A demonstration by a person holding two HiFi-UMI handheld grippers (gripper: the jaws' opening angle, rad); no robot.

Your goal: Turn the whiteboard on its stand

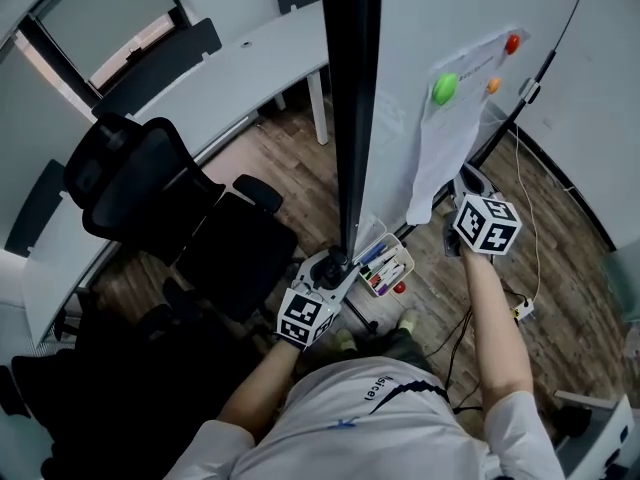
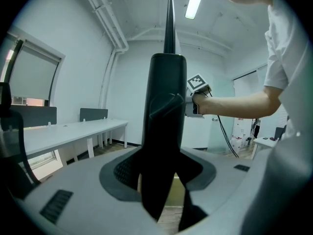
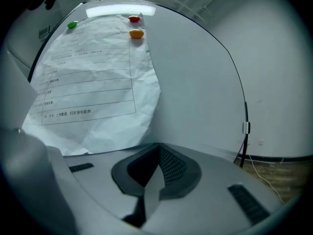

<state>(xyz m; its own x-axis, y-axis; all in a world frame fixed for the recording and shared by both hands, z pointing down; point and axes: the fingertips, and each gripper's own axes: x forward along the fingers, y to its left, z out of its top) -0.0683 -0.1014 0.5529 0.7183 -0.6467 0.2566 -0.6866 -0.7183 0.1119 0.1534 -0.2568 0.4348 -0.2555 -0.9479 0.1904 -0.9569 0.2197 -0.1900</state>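
The whiteboard [image 1: 420, 28] stands edge-on below me, its black side frame [image 1: 355, 118] running up the middle of the head view. A sheet of paper [image 1: 445, 138] is pinned to its white face by green [image 1: 444, 89], red [image 1: 512, 43] and orange [image 1: 493, 85] magnets. My left gripper [image 1: 338, 263] is shut on the black frame [image 2: 164, 106], which fills the gap between its jaws [image 2: 164, 180]. My right gripper [image 1: 462, 190] is at the board's lower edge below the paper [image 3: 93, 87]. Its jaws [image 3: 151, 180] are closed on a thin grey strip of that edge.
A pen tray [image 1: 385, 263] with several markers hangs on the board beside the left gripper. A black office chair [image 1: 150, 198] stands to the left and a long white desk [image 1: 230, 68] behind it. Cables [image 1: 530, 268] trail over the wooden floor on the right.
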